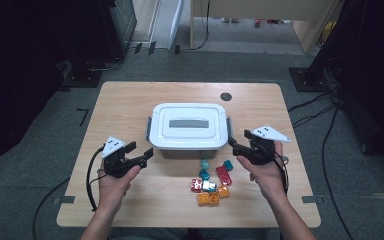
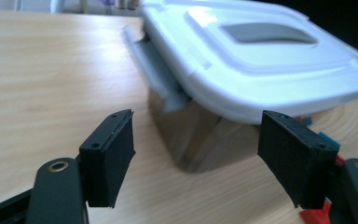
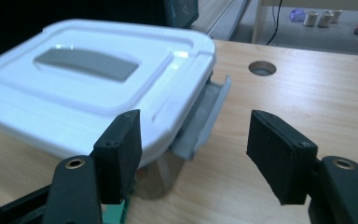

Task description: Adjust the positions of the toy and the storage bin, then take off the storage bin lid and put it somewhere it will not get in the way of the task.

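A clear plastic box with a white lid (image 1: 188, 125) and a grey handle inset sits mid-table, a grey latch on each short side. My left gripper (image 1: 147, 154) hovers open near the box's front left corner, nothing between its pads. My right gripper (image 1: 236, 145) hovers open by the front right corner, also empty. The left gripper view has the lid (image 2: 261, 51) and the left latch (image 2: 156, 70) ahead of the open jaws. From the right gripper, the lid (image 3: 88, 79) and the right latch (image 3: 205, 116), flipped outward, lie ahead of its jaws.
Several small toy blocks (image 1: 211, 180), red, orange and teal, lie on the wooden table (image 1: 130, 100) in front of the box. A round cable hole (image 1: 225, 96) is in the table behind the box. Dark equipment and cables surround the table on the floor.
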